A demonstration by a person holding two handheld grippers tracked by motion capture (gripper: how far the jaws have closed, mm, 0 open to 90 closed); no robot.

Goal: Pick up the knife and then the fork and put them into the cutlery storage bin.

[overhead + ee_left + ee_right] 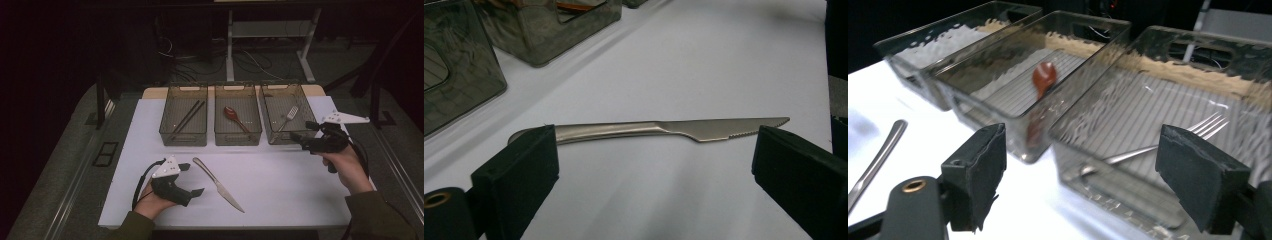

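A steel table knife (218, 184) lies diagonally on the white table top (280, 190). My left gripper (192, 179) rests just left of it, jaws open. In the left gripper view the knife (664, 130) lies flat just beyond the open left gripper (654, 150), untouched. My right gripper (301, 131) hovers at the front right corner of the right-hand bin (272, 135), jaws open and holding nothing. In the right gripper view a fork (1158, 145) lies inside that bin (1128, 195), behind its clear wall, beyond the open right gripper (1080, 165).
Three clear bins stand in a row at the back. The left bin (183, 136) holds dark chopsticks (187, 117). A red spoon (235, 116) (1044, 77) lies in the middle bin (237, 136), and a fork (287, 117) in the right one. Dark floor surrounds the table.
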